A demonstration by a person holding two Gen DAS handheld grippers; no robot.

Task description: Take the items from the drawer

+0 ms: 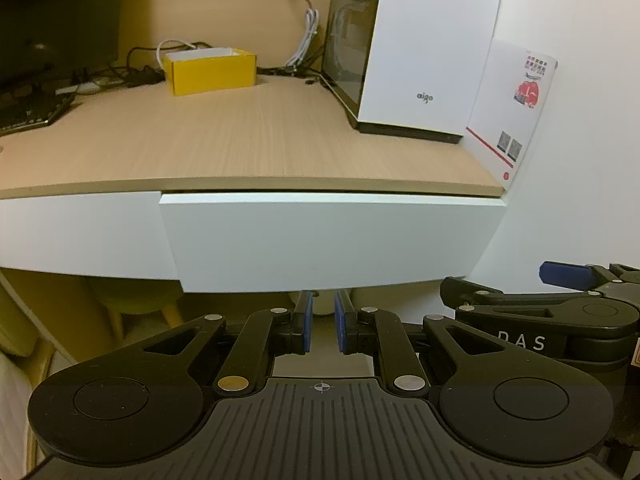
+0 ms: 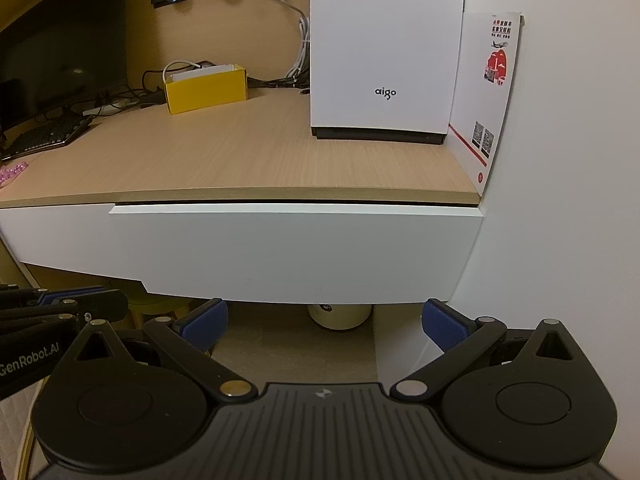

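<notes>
The white drawer front under the wooden desktop stands slightly ajar, proud of the fixed white panel to its left. Its inside and contents are hidden. My left gripper sits just below the drawer's bottom edge. Its blue pads are close together with a narrow gap and nothing between them. My right gripper is wide open and empty below the same edge, a little further right. Each gripper shows at the edge of the other's view.
On the wooden desktop stand a yellow box, a white aigo case and a leaning printed card. A keyboard, a dark monitor and cables are at the left. A white wall closes the right side. A round cream object sits under the desk.
</notes>
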